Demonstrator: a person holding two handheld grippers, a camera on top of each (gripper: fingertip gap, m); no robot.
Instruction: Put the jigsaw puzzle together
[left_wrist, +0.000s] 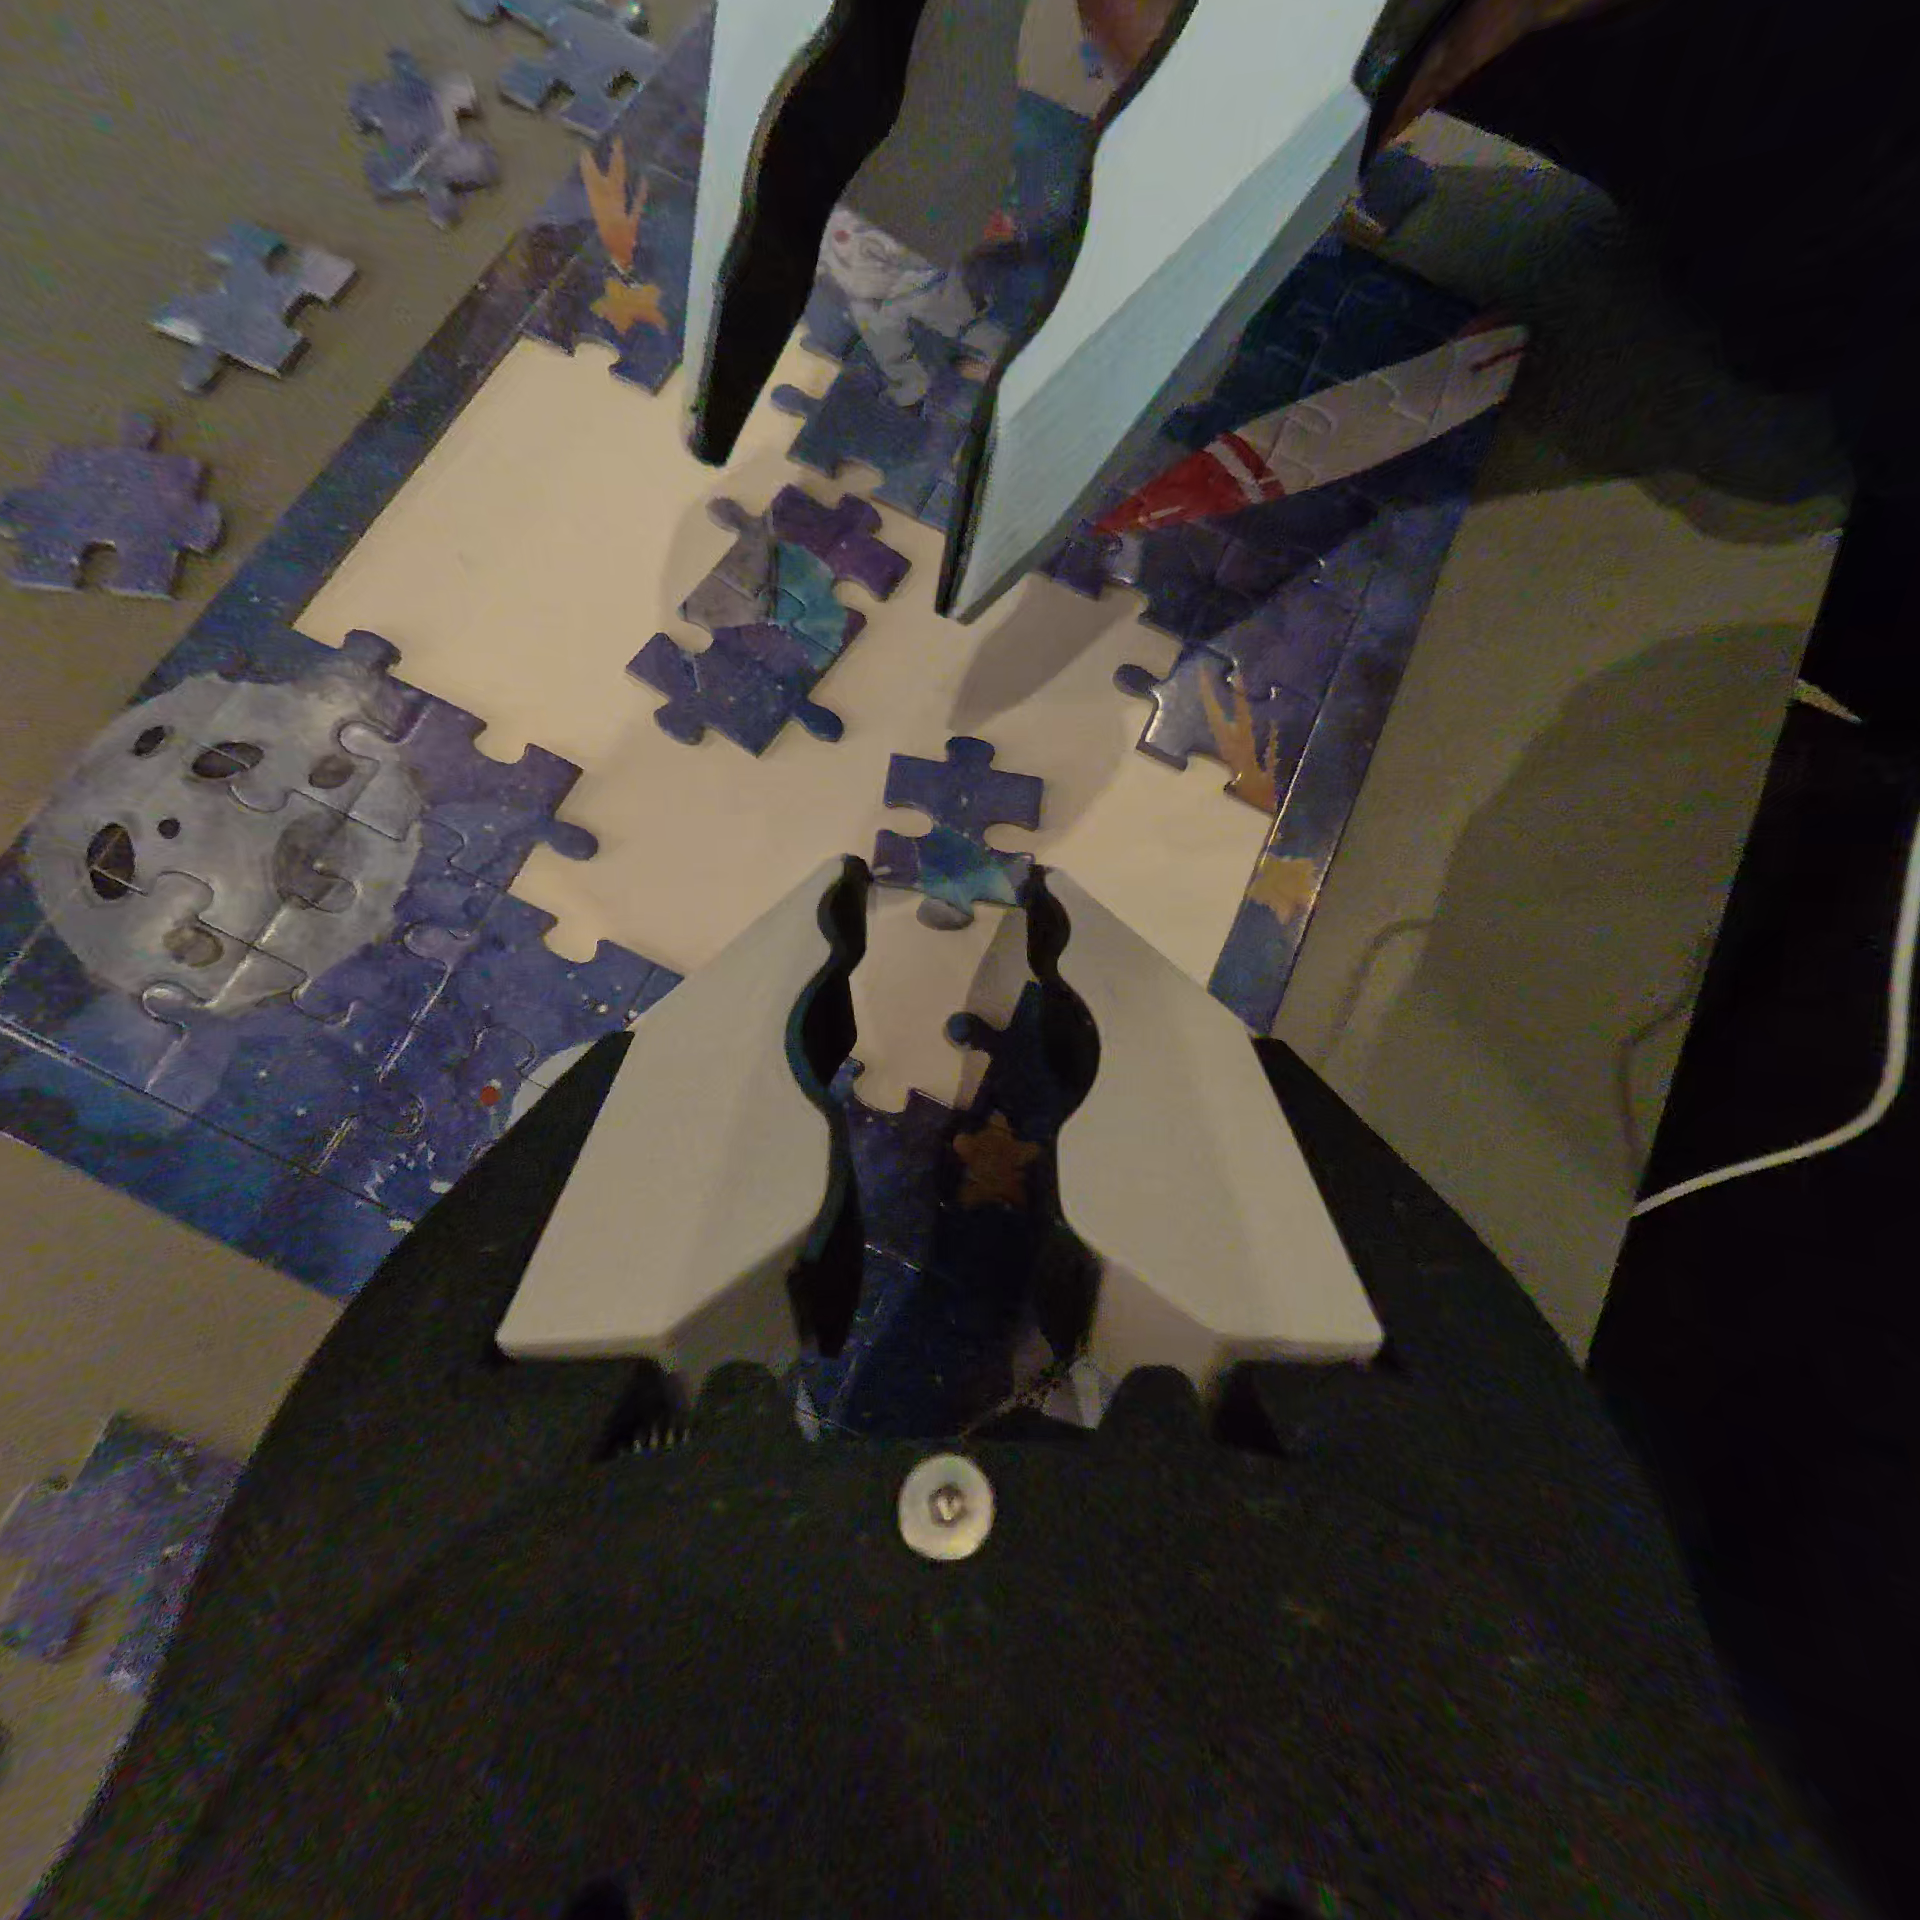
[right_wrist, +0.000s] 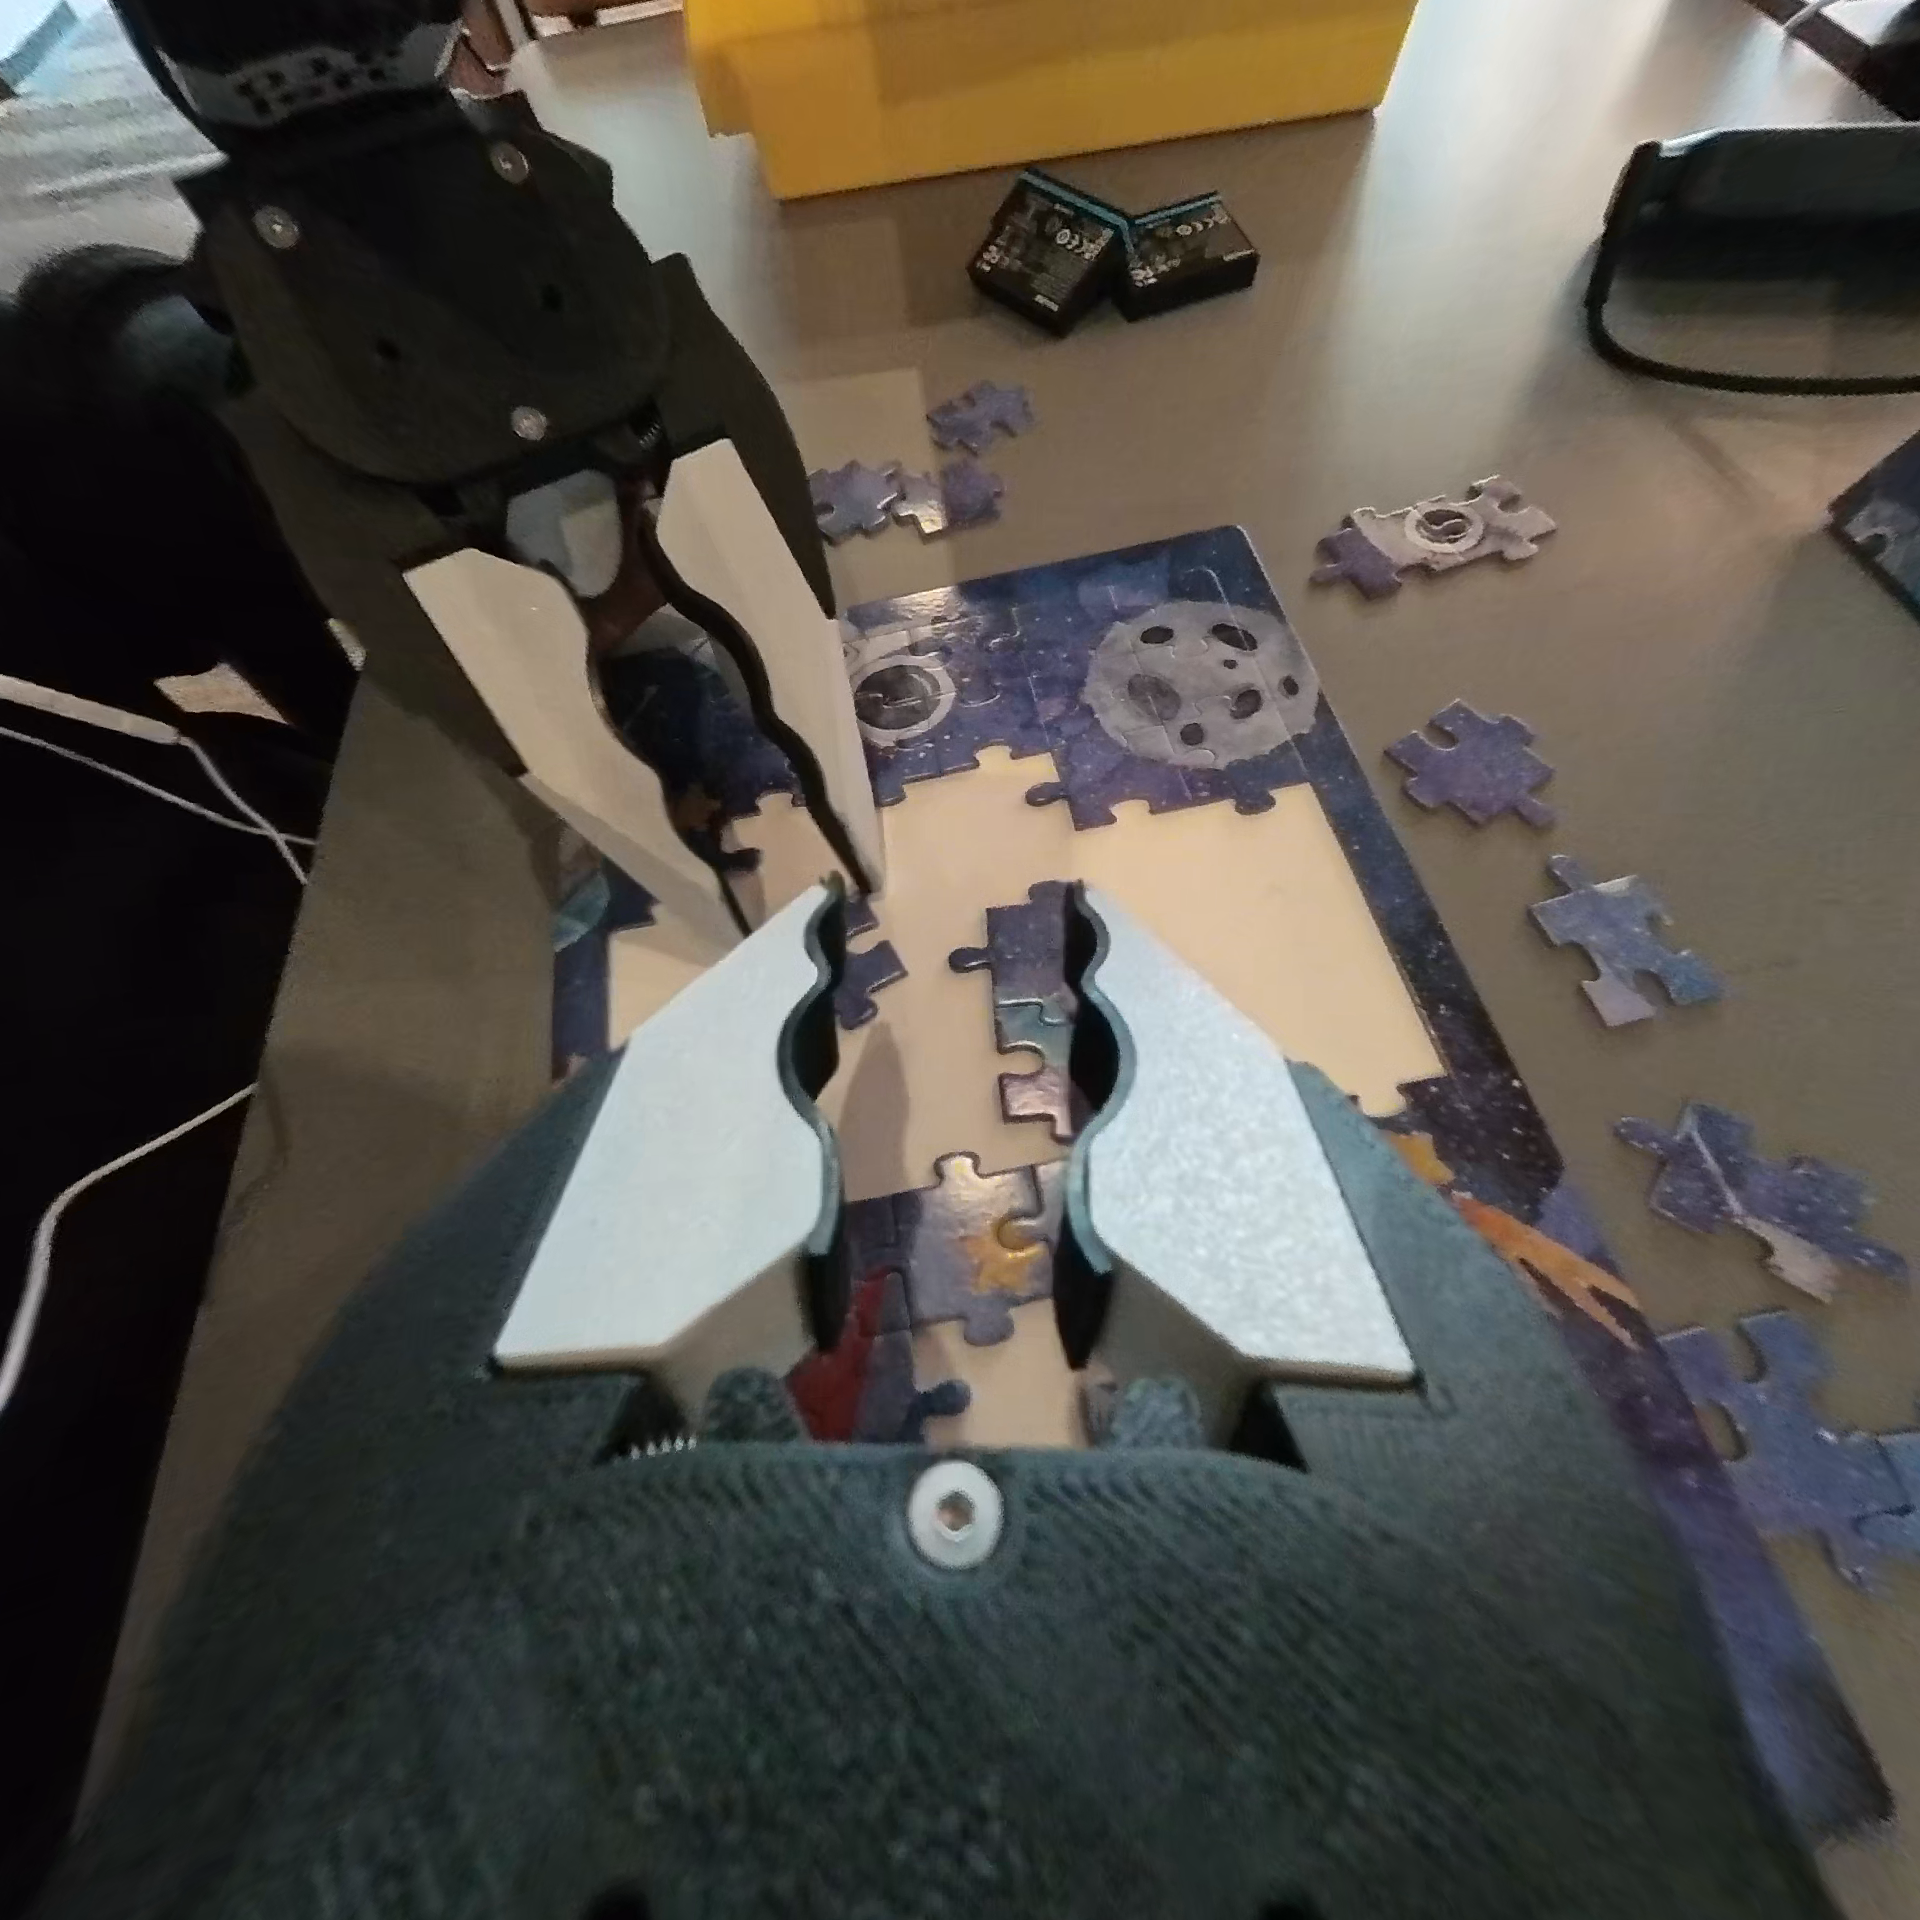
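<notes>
My left gripper (left_wrist: 948, 883) has its jaws nipped onto the near edge of a thin, light blue puzzle piece (left_wrist: 961, 821) lying flat on the tray's bare cream floor (left_wrist: 499, 582), while my right gripper (right_wrist: 951, 899) hovers open and empty just beyond it; I'd keep holding the stiff edge, because card this thin will likely slide or bend.

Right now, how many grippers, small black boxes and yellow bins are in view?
Grippers: 2, the left gripper and the right gripper
Small black boxes: 2
Yellow bin: 1
Total: 5
</notes>
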